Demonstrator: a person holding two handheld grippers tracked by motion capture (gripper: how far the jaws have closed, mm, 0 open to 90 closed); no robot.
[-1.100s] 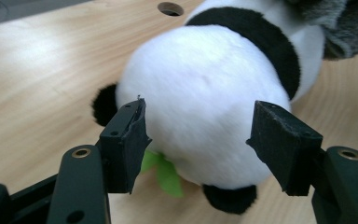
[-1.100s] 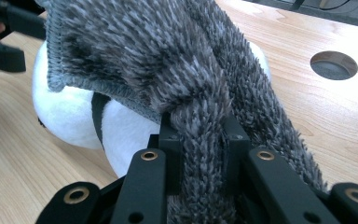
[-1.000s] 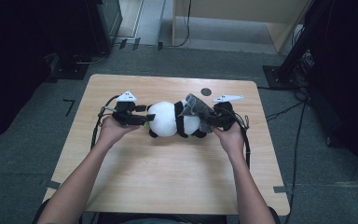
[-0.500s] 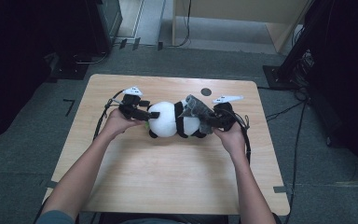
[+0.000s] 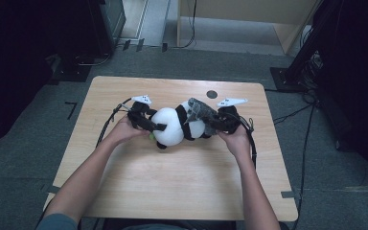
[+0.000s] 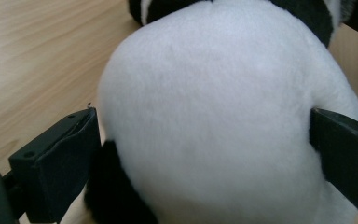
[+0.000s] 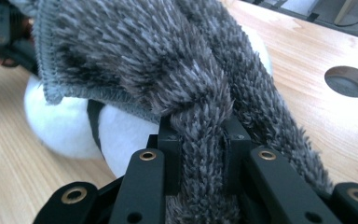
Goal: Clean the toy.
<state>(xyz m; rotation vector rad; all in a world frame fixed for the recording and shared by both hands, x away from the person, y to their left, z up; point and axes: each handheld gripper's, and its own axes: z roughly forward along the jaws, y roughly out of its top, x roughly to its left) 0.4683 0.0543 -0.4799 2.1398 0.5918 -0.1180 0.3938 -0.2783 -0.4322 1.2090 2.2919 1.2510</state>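
R tool pinching grey cloth.

Left gripper fingers just opened wide; right gripper clamped.

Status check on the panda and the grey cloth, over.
Left hand-held gripper just opened wide around panda. Right hand-held gripper shut on grey cloth. Nothing blocking.
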